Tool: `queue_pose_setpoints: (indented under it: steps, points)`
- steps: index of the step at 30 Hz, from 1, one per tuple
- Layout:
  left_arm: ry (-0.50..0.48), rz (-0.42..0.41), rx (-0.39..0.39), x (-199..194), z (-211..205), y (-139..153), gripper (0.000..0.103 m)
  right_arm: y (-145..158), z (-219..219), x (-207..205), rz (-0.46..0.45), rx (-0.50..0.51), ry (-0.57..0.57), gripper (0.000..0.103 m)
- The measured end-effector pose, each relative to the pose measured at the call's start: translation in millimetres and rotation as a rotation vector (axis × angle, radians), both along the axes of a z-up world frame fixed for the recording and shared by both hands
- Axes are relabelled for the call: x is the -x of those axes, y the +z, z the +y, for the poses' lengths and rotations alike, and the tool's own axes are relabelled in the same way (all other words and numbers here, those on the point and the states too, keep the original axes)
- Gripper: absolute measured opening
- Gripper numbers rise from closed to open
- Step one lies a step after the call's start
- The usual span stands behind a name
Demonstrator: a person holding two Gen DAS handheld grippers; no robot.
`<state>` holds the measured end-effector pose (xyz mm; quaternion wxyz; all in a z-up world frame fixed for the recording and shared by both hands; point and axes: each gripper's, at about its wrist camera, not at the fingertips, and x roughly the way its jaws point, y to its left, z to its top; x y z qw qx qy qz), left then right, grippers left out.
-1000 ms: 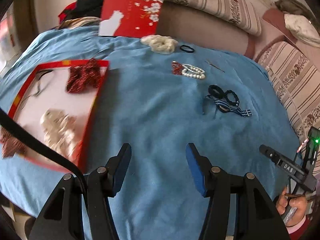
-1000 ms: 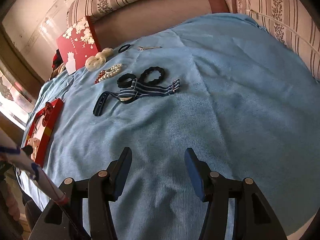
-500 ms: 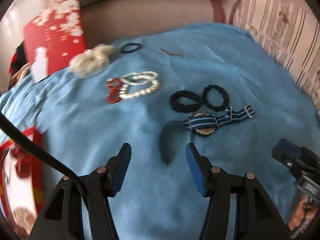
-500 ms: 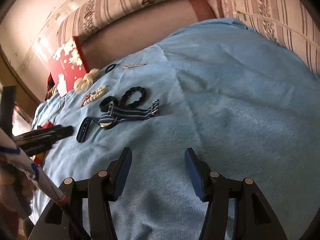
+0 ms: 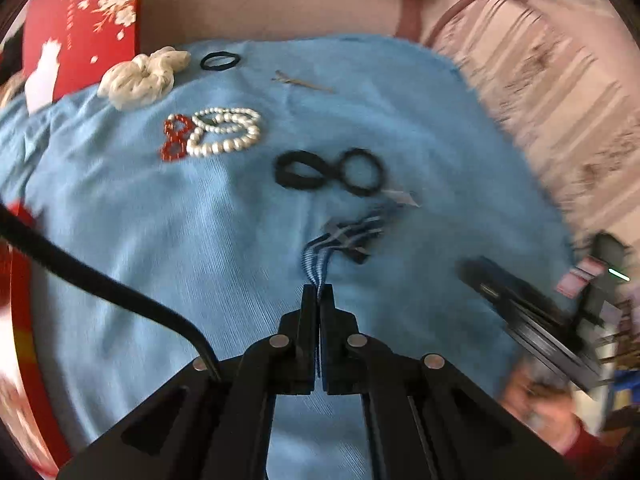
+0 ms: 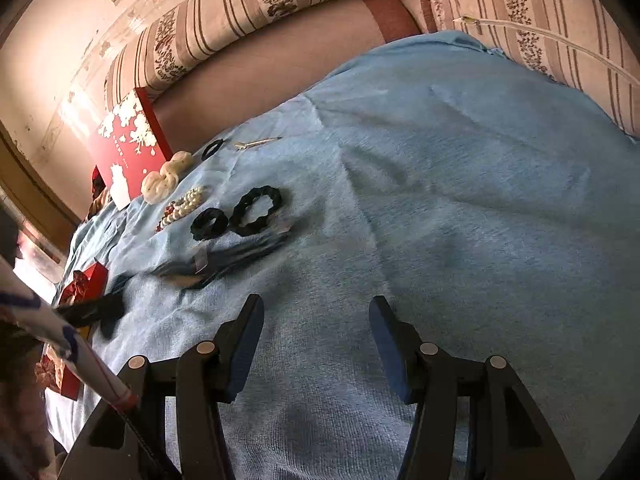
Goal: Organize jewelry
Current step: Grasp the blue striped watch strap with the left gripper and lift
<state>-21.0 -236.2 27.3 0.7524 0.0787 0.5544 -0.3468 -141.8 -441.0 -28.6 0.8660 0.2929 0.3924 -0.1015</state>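
My left gripper (image 5: 319, 294) is clamped on 1 end of the blue-and-white striped watch strap (image 5: 320, 258), just below the centre of the left wrist view. From that pinch the strap's long axis runs up and to the right across the blue blanket (image 5: 160, 240), its far end pointing toward the 2 black scrunchies (image 5: 328, 172) lying side by side above it (the strap's upper stretch is smeared by blur, so I cannot tell how the watch face sits). In the right wrist view the same strap (image 6: 224, 260) is a dark blurred streak left of centre, slanting from lower left to upper right, just below those scrunchies (image 6: 236, 214).

My right gripper (image 6: 316, 344) is spread wide with nothing between its fingers, above bare blanket (image 6: 480, 200) at the bottom centre of its own frame; it also shows at the right edge of the left wrist view (image 5: 520, 312), well apart from the strap.

Up and to the left of the scrunchies lie a pearl bracelet (image 5: 224, 134) touching a red bead bracelet (image 5: 174, 140). Above them, in the upper left, sit a cream scrunchie (image 5: 140, 78), a thin black hair tie (image 5: 220, 61) and a slim metal hair clip (image 5: 302, 82). A red box lid with white blossoms (image 5: 80, 32) leans against the sofa back (image 5: 260, 8) at the upper left.
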Motion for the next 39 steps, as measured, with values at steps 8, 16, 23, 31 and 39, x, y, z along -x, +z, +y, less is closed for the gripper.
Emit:
queue_pose_setpoints:
  steps: [8,16,23,31,39]
  points:
    - [0.112,-0.020,-0.115,72.0,92.4,-6.4,0.003,1.8,4.4,3.4,0.005,0.022,0.004,0.059]
    - [0.188,-0.115,-0.193,92.0,140.4,10.8,0.007,4.8,18.7,4.9,0.003,0.063,0.044,0.059]
    - [-0.057,-0.244,-0.219,97.0,63.3,1.0,0.034,2.3,25.3,2.7,0.019,0.084,0.052,0.059]
    - [-0.331,-0.404,-0.421,93.6,-7.7,-53.3,0.030,-1.2,24.8,0.3,0.031,0.082,0.044,0.059]
    - [-0.091,-0.126,-0.122,7.1,47.5,-25.3,0.008,-2.4,29.1,-4.2,0.038,0.112,0.054,0.061]
